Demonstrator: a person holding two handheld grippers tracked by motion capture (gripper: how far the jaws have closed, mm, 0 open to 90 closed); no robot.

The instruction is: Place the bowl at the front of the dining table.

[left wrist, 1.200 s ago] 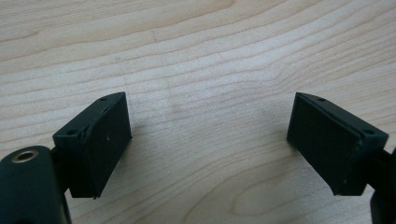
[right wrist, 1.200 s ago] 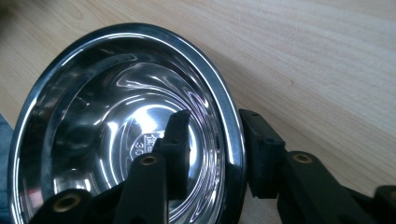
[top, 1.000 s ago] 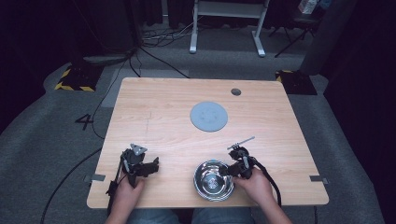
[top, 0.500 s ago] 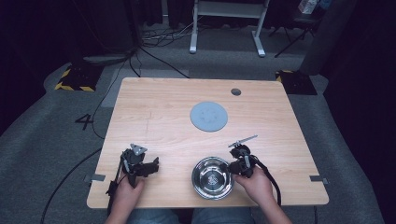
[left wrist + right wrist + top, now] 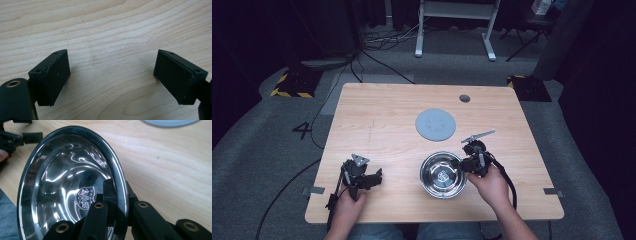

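Note:
A shiny steel bowl (image 5: 442,175) hangs tilted near the table's front edge, right of centre. My right gripper (image 5: 468,165) is shut on its right rim. In the right gripper view the bowl (image 5: 62,190) stands on edge, with a stamped mark in its bottom. One jaw of the right gripper (image 5: 119,190) is inside the rim and the other outside. My left gripper (image 5: 377,176) rests at the front left of the table, held by a hand. In the left gripper view its jaws (image 5: 112,75) stand open with only bare wood between them.
A flat grey round disc (image 5: 435,124) lies on the wooden table (image 5: 377,115) behind the bowl. A small cable hole (image 5: 464,98) sits near the back right. The left gripper (image 5: 15,137) also appears beyond the bowl. Cables trail off the front edge.
The right gripper has risen with the bowl, which has come off the table and tilted. The left gripper has stayed where it was.

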